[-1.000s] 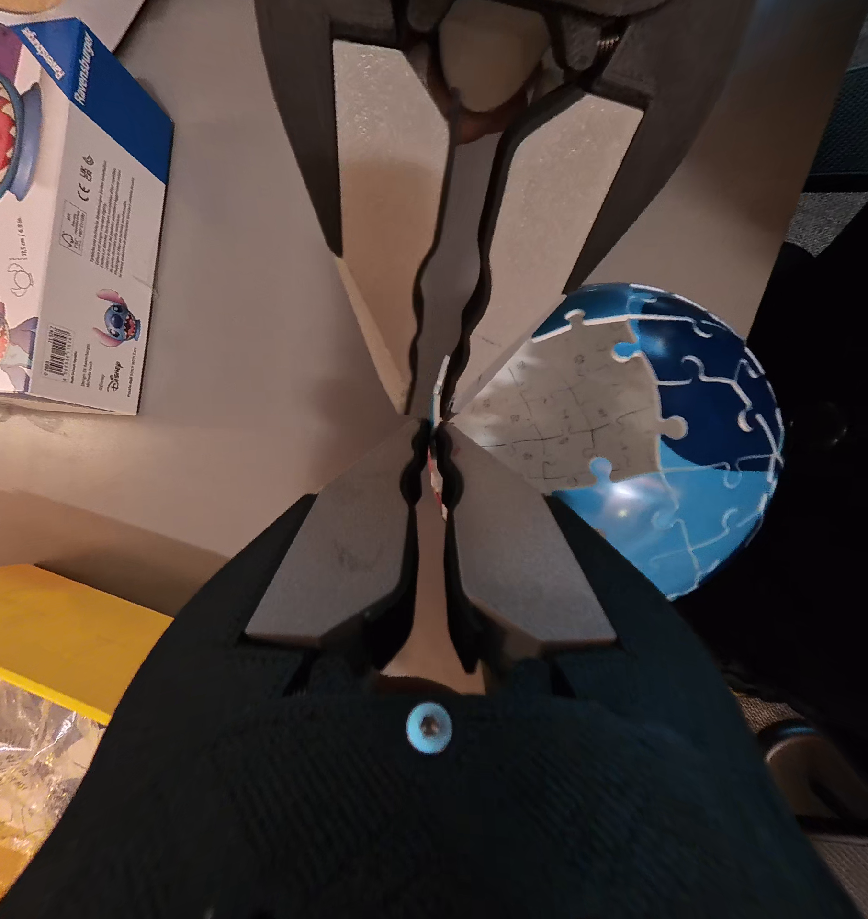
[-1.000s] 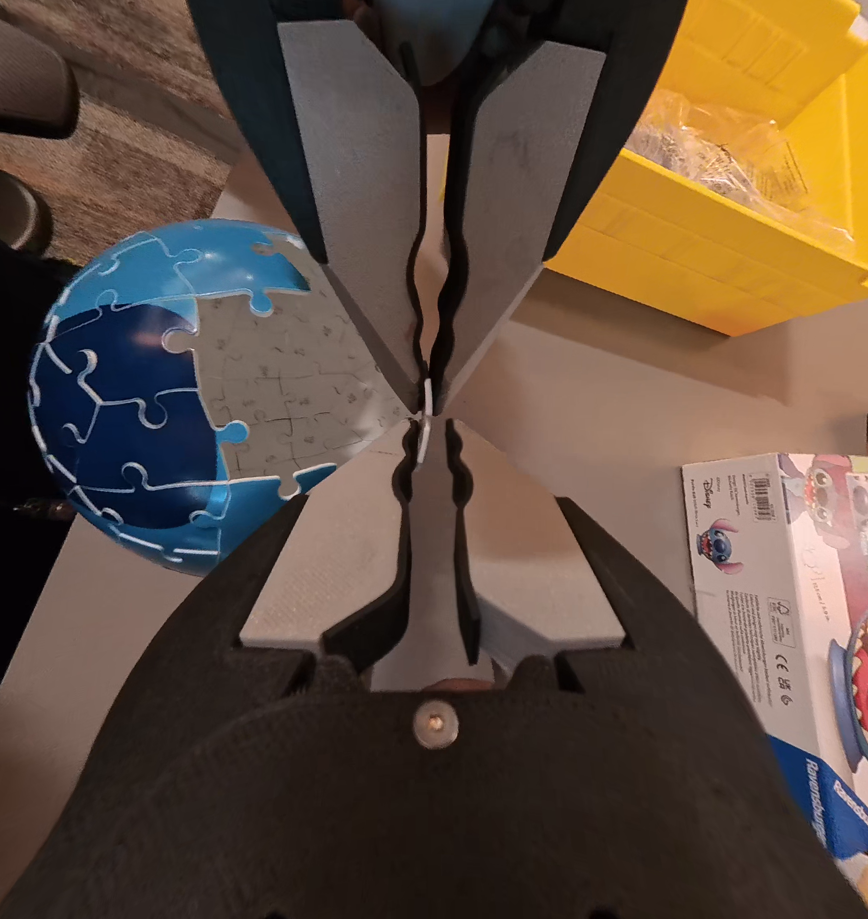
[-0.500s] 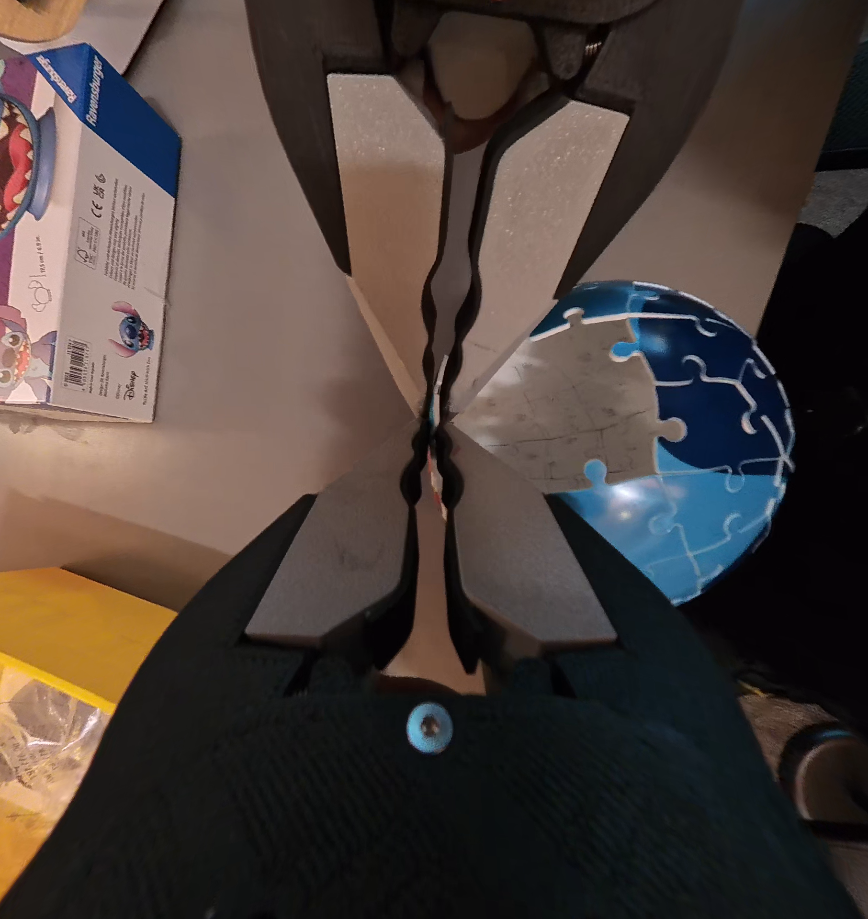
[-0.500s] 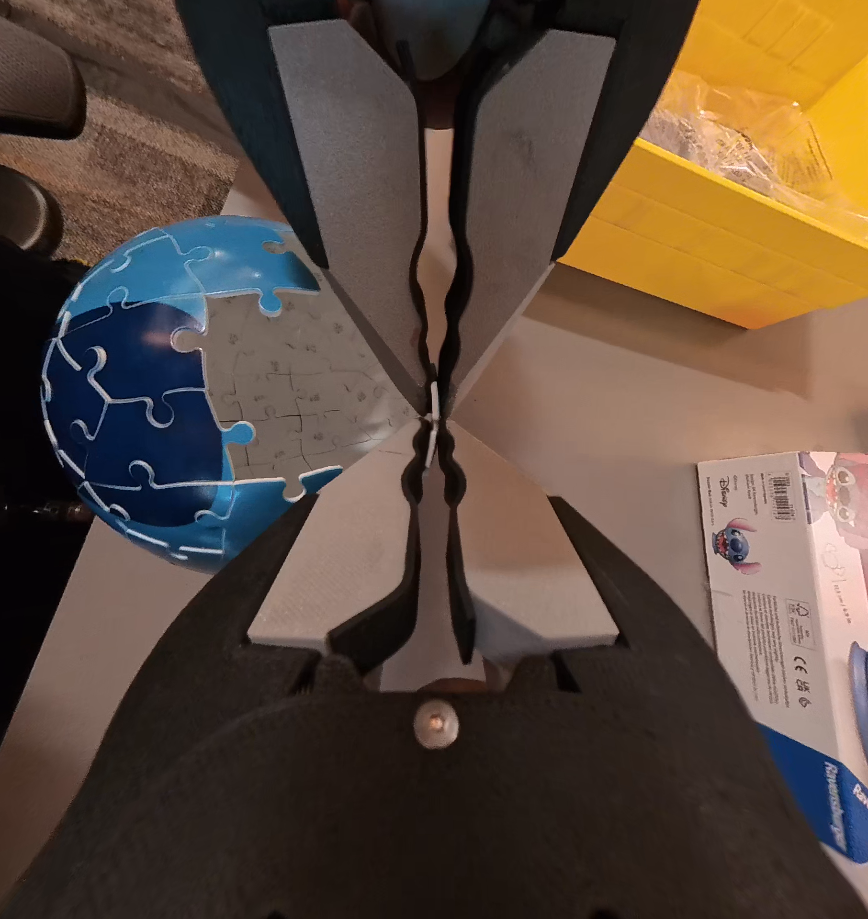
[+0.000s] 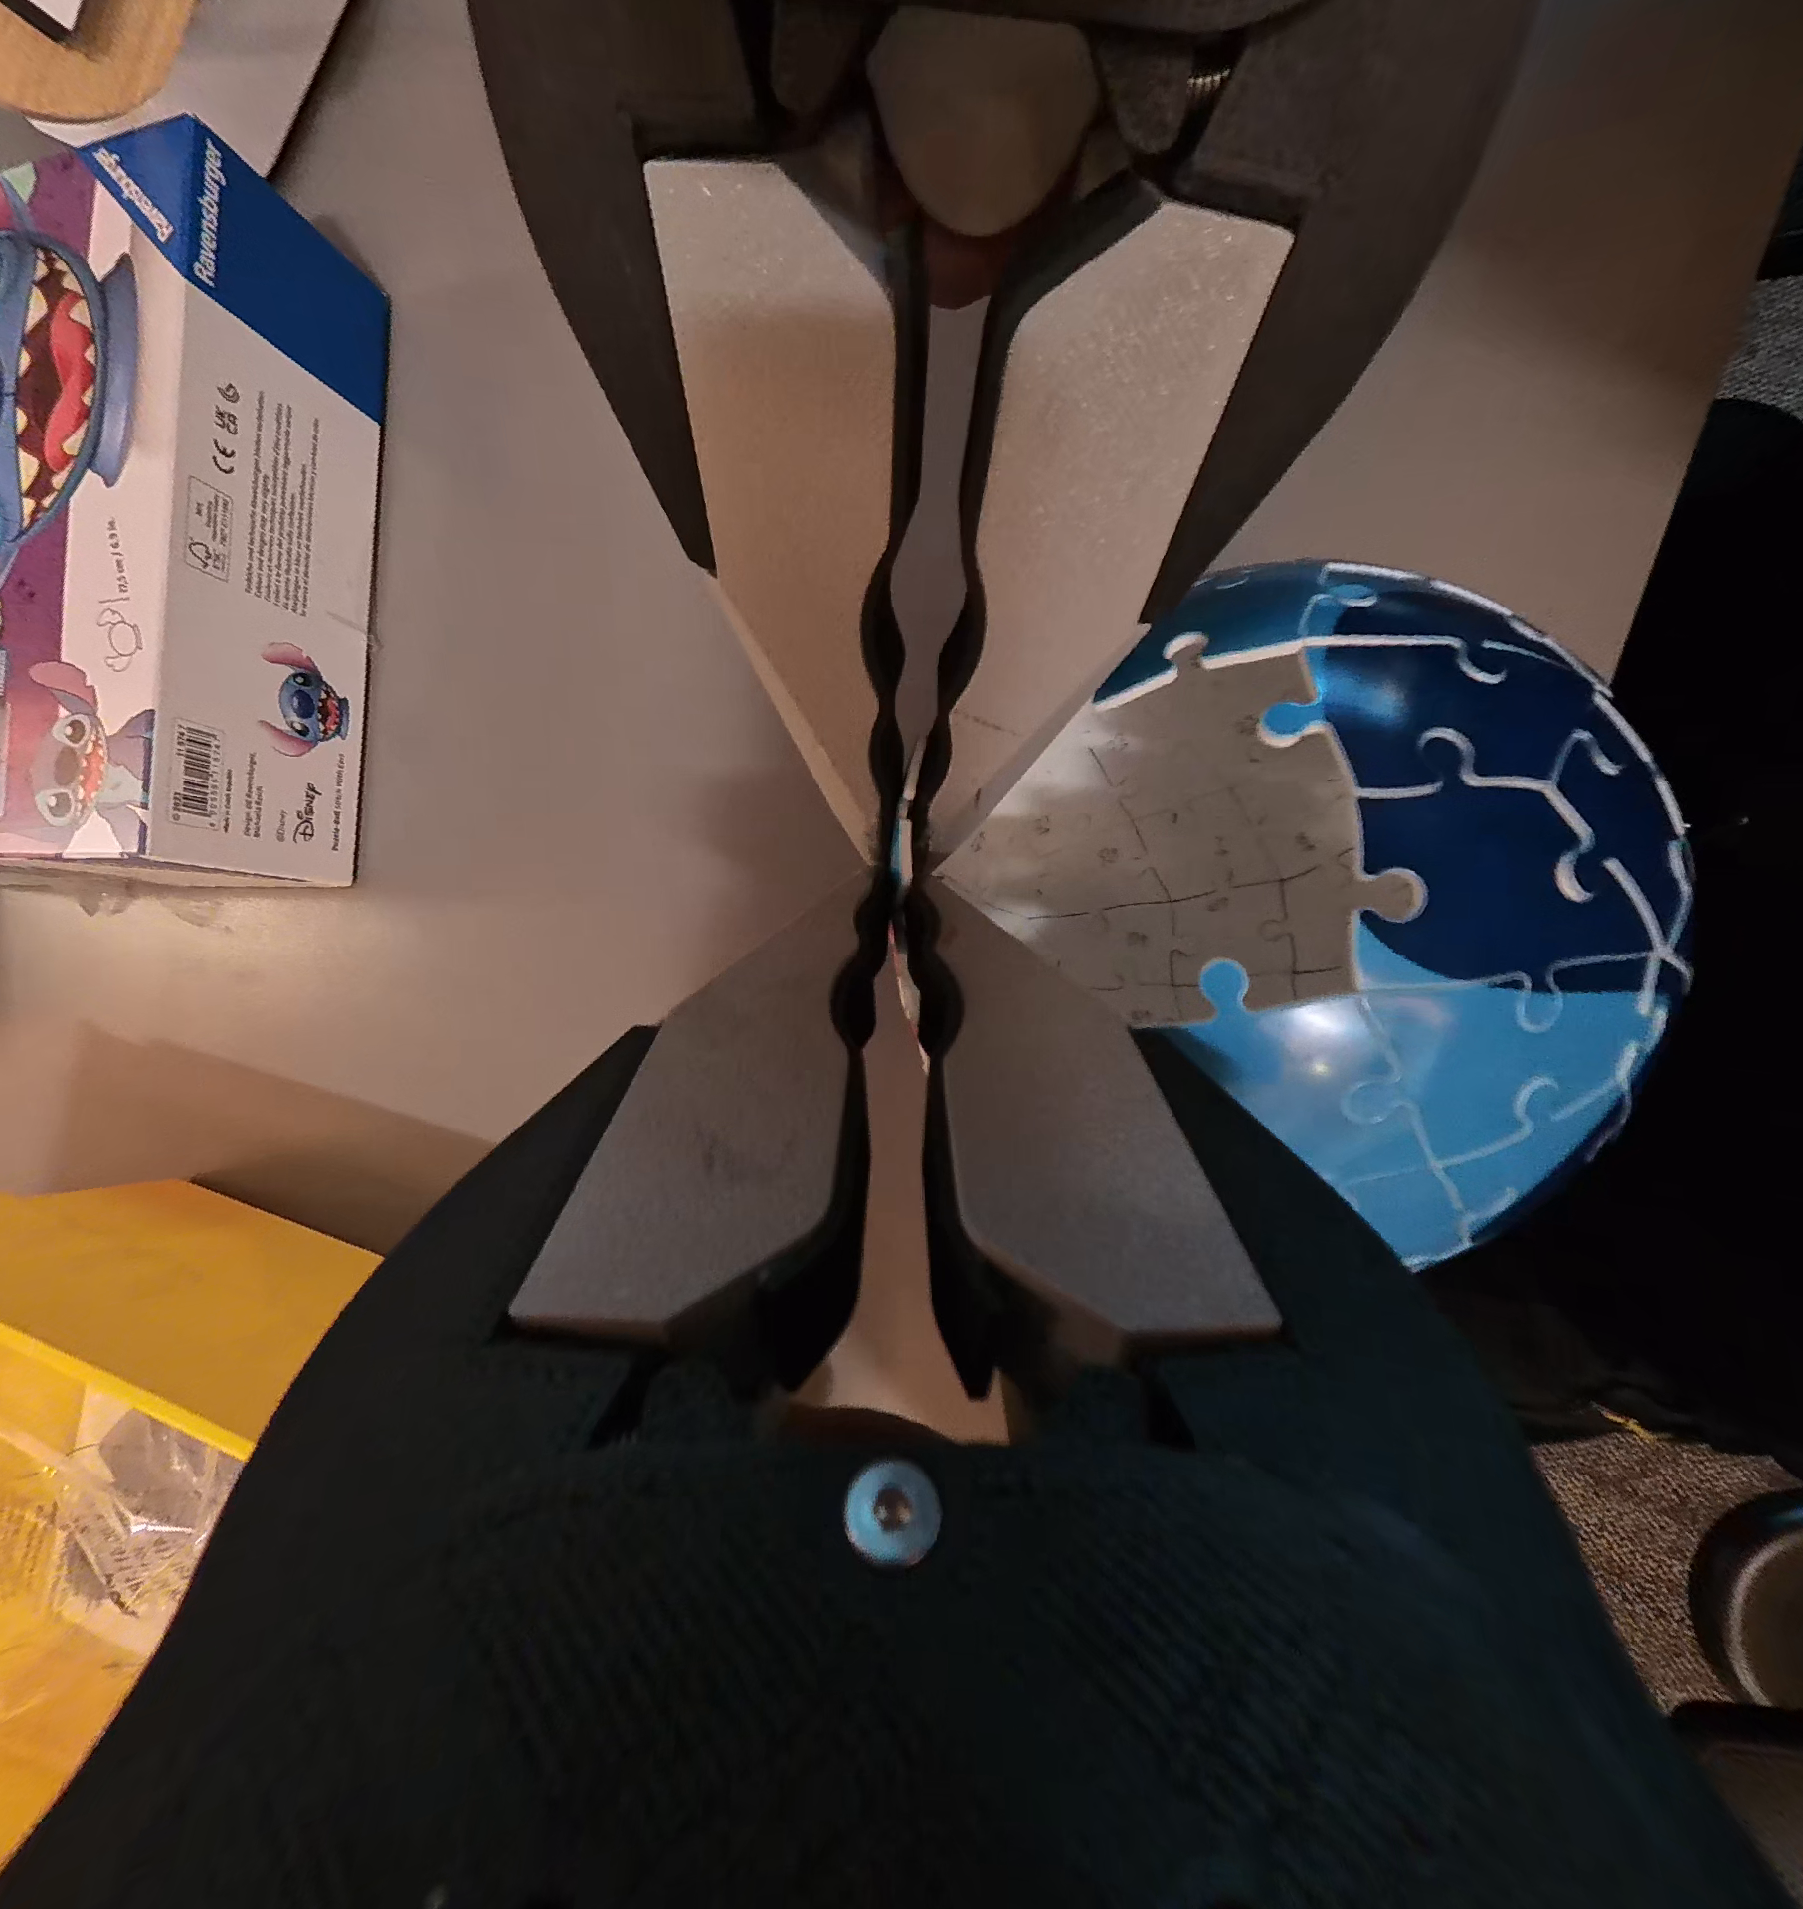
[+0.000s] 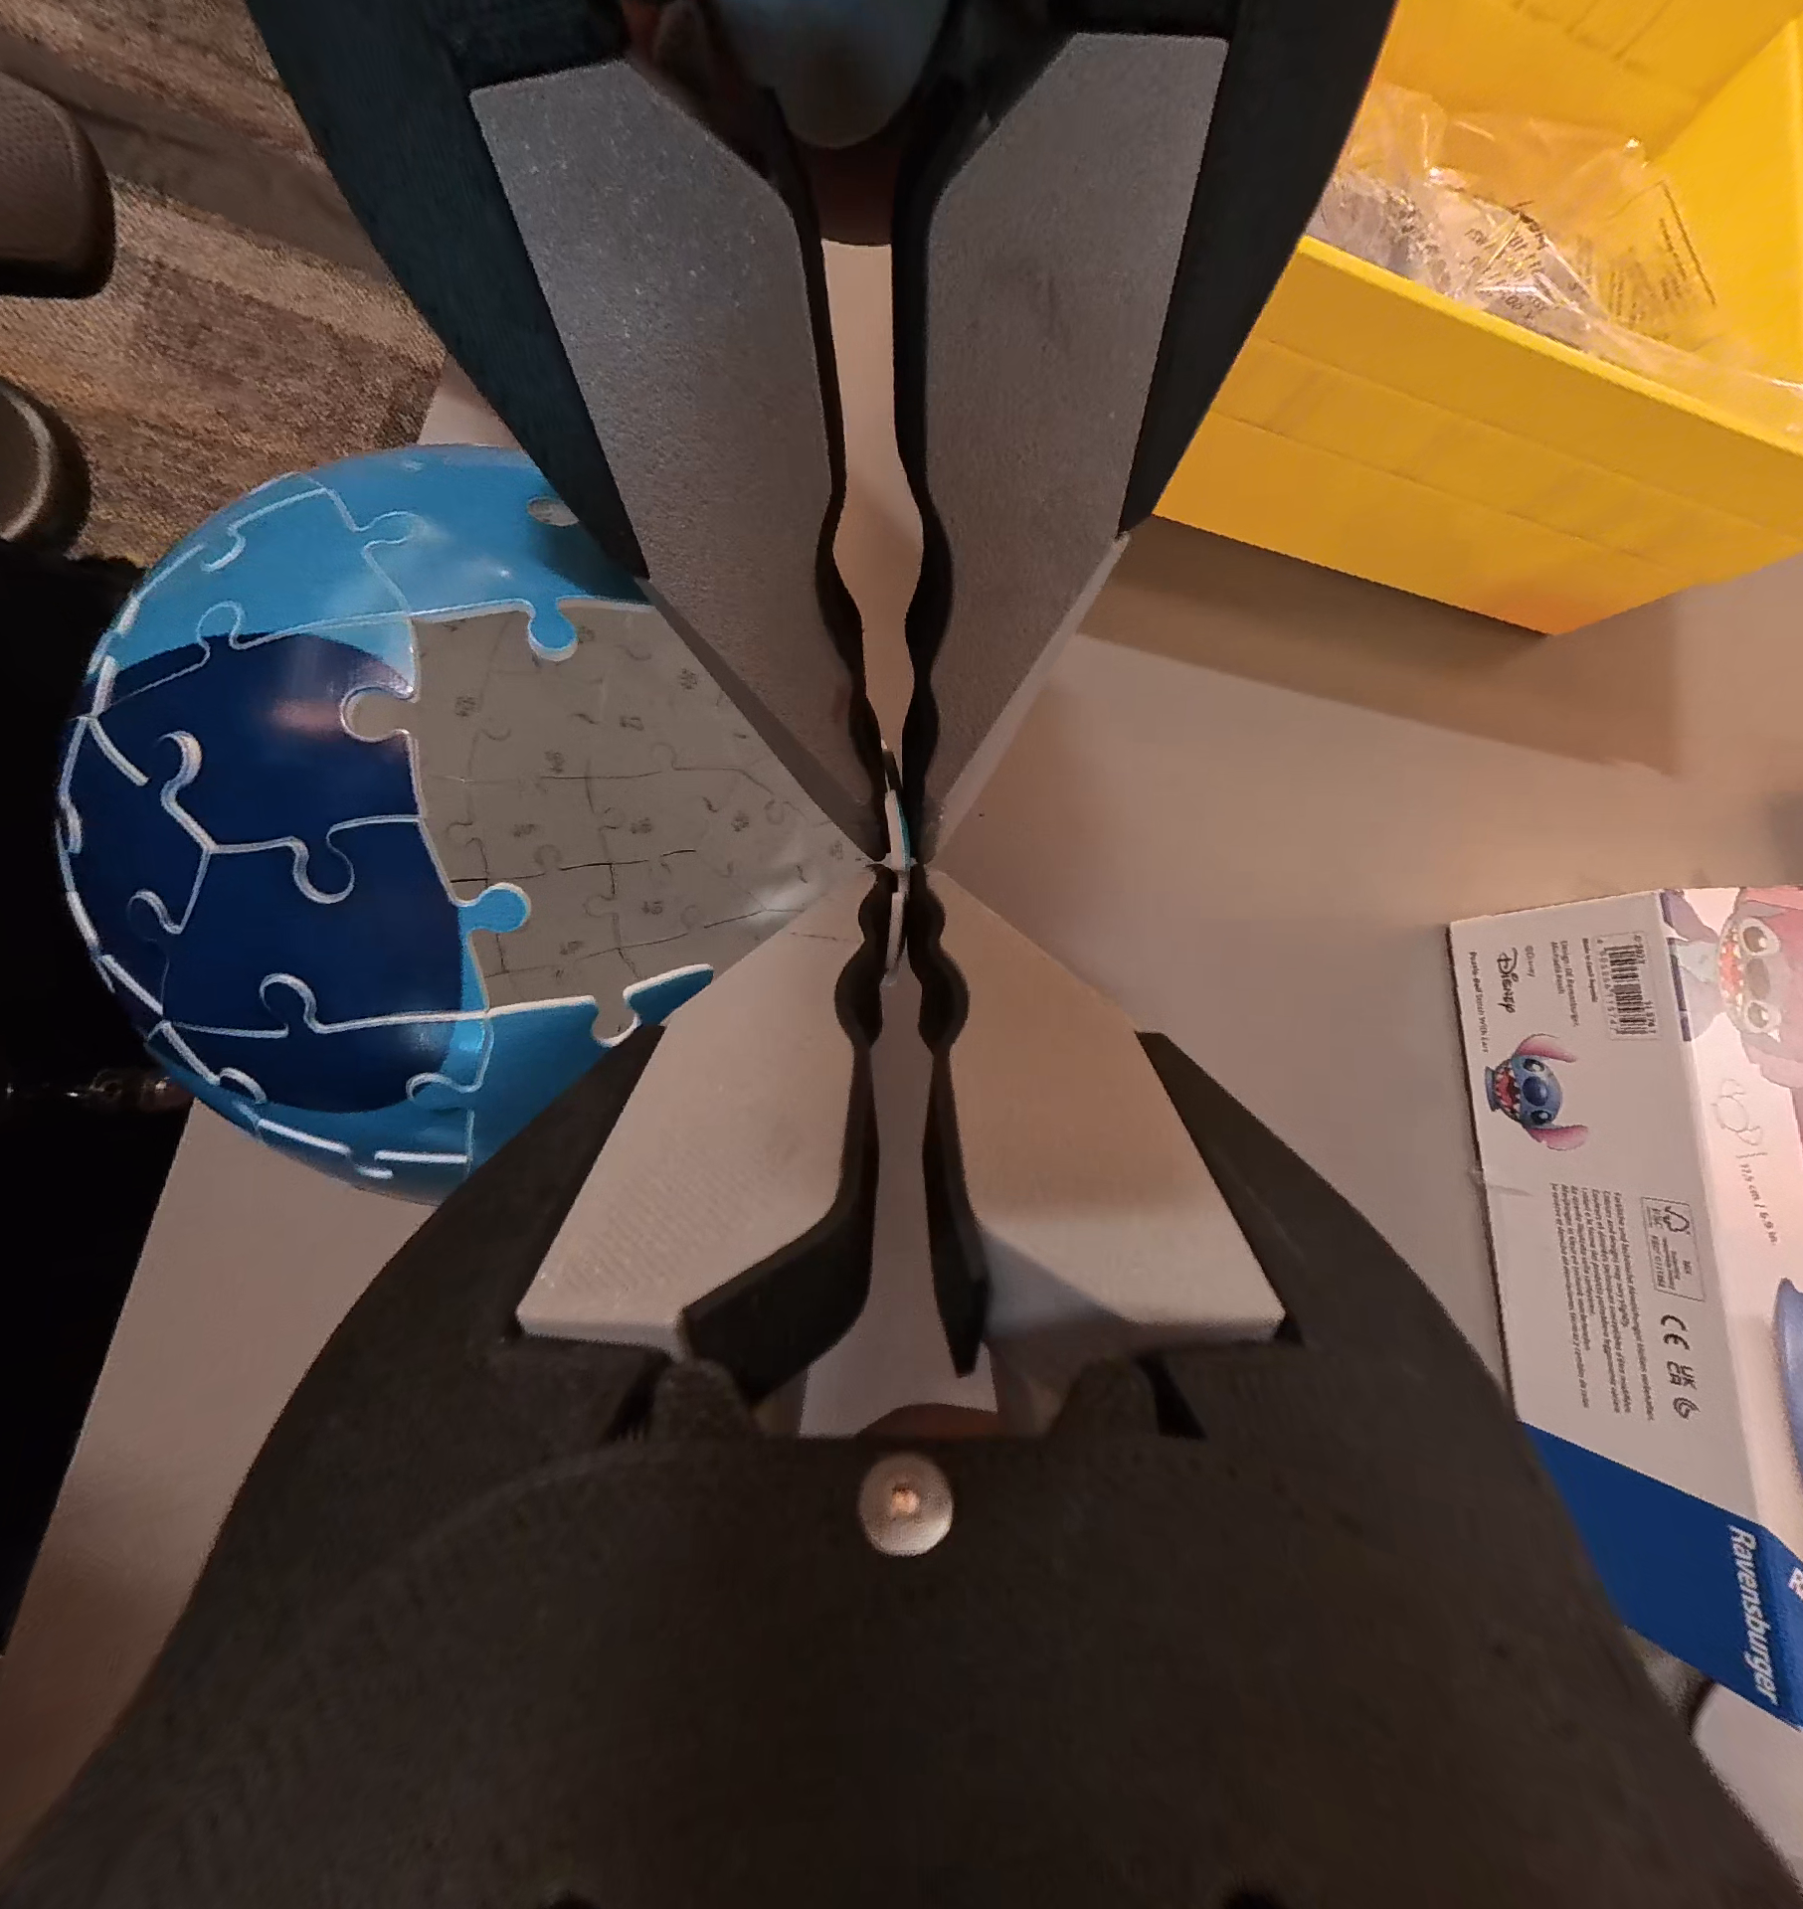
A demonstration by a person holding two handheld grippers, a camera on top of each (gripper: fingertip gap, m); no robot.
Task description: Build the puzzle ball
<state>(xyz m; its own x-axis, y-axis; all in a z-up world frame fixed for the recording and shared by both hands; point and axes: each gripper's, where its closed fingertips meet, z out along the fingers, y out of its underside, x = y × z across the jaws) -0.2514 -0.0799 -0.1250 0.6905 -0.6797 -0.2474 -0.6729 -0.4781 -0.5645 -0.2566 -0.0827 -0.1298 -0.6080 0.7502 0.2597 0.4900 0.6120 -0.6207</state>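
The left claw was pinched nearly closed on the thin edge of the puzzle ball, and the right claw met it tip to tip from the opposite side, likewise clamped on that rim; a sliver of white-and-blue piece edge showed between each pair of pads. It could not be told whether a separate loose piece sat in either grip or only the shell's own rim.

The step in hand looked like seating or steadying a rim piece. To do it well, the two claws would need to keep their tips aligned and press evenly along the curve, since a twist would likely pop neighbouring tabs loose from the thin plastic shell.

Outward from the tips, the ball was an unfinished hollow shell: its grey inner face opened toward the claws and the glossy dark- and light-blue outside curved away, hanging to the right in the left wrist view and to the left in the right wrist view, out past the edge of the pale surface. Farther out lay the puzzle box and a yellow bin holding clear plastic bags.
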